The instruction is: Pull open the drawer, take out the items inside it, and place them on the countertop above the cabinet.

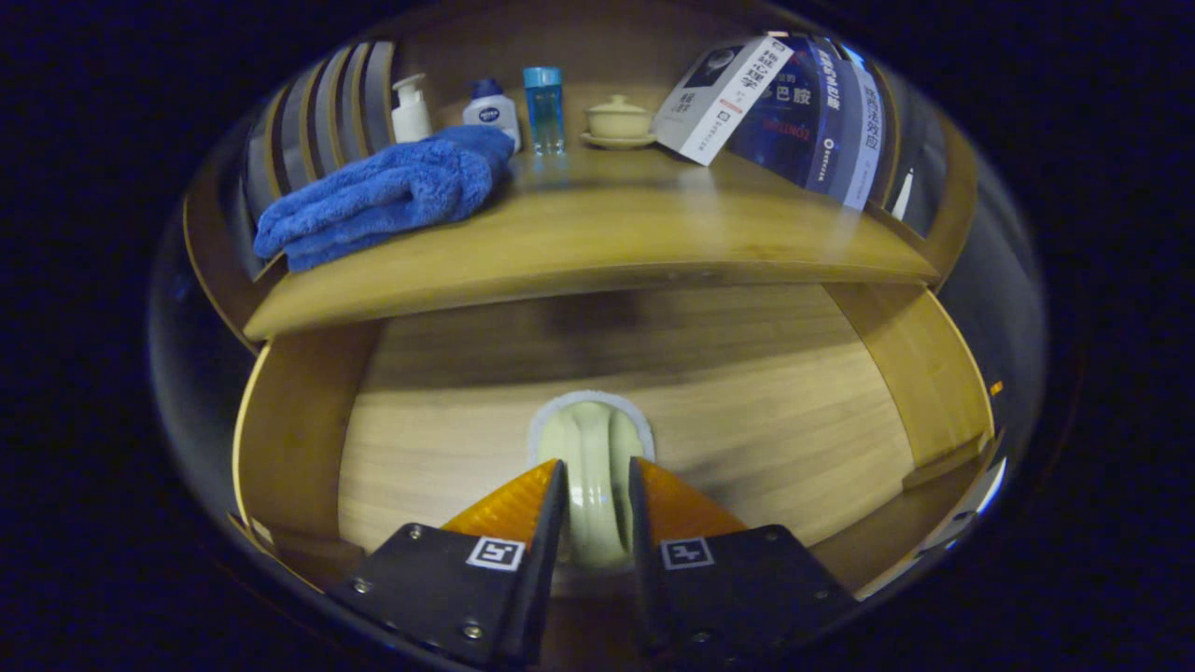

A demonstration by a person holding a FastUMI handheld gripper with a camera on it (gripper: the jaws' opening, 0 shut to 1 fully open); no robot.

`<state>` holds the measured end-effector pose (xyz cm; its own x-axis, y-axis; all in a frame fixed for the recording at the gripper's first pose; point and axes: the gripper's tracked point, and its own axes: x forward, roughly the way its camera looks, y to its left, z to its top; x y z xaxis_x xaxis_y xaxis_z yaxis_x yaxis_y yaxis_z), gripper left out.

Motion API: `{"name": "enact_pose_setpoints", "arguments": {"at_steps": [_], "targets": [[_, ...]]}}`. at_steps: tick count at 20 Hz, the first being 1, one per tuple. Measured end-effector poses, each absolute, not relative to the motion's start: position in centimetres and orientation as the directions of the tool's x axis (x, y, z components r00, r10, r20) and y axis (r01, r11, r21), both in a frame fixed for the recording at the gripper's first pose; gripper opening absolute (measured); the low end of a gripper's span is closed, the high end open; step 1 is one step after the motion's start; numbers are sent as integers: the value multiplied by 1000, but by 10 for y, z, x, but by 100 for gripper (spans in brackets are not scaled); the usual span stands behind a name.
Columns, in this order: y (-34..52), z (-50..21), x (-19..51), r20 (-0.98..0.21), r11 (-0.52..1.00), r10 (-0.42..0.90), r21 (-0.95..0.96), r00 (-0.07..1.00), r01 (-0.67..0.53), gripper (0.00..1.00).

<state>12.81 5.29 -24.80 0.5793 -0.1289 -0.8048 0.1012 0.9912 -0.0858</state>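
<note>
Presently the gripper [597, 485] is closed, both fingers pressing the pale handle [595, 467] on the drawer [766, 411] front, beneath the countertop [607, 233] bearing a blue towel [392, 191].

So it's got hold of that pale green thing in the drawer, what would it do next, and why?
Probably lift it straight up. The gripper looks closed on the pale green handled object, one finger on each side. The object sits low in the open drawer. The countertop overhangs just beyond, with bare wood beside the blue towel to set it on.
</note>
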Motion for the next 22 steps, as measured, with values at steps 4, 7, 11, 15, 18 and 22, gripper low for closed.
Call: {"name": "enact_pose_setpoints", "arguments": {"at_steps": [4,7,11,15,18,22], "targets": [[56,-248,132,-802,993,-117,-90,585,75,17],[56,-247,131,-796,993,-116,-91,594,72,17],[59,-234,125,-771,995,-104,-87,628,58,17],[57,-208,121,-724,995,-103,-77,682,68,16],[55,-186,118,-679,994,-108,-75,726,78,17],[47,-157,114,-637,990,-138,-93,758,103,16]]}}
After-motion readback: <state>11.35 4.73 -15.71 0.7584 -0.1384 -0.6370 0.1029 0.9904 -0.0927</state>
